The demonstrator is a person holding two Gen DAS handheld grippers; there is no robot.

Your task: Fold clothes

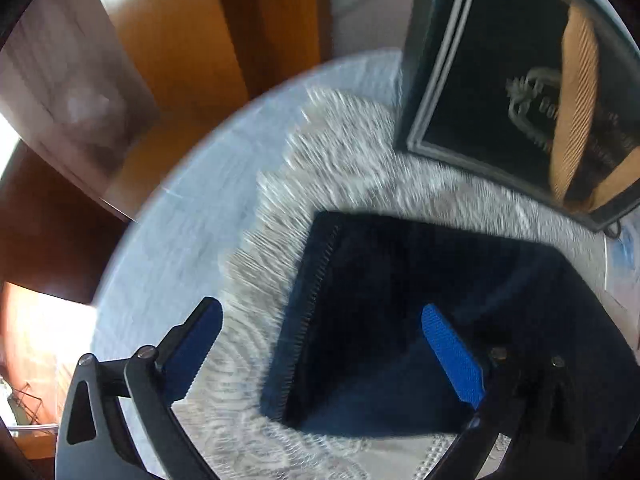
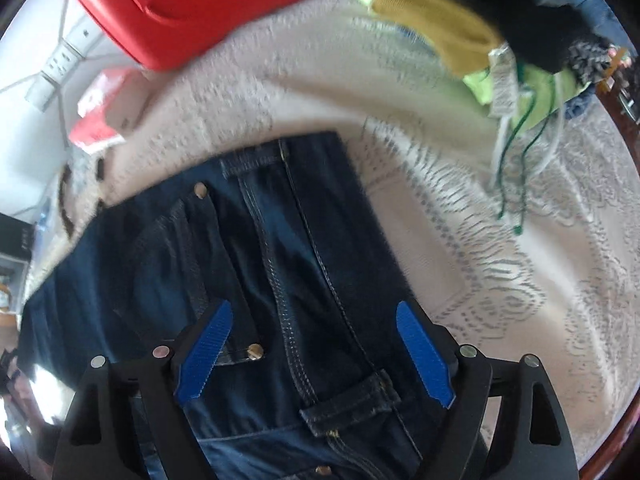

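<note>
Two grippers, left (image 1: 322, 346) and right (image 2: 314, 350), both fingers spread, holding nothing. We see dark jeans (image 2: 256, 264) folded flat on the lace-covered surface (image 2: 500, 280); unfolded clothes pile (image 2: 480, 28) far right remains, we judge.

Dark blue jeans (image 2: 280, 280) — white lace tablecloth (image 2: 500, 280) — red box (image 2: 192, 4).

Wood cabinet (image 1: 176, 40) behind lace-covered table (image 1: 168, 248).

both wrist views steeply downward, close, sharing jeans (image 2: 280, 280) on lace cloth (image 1: 248, 280)
</note>
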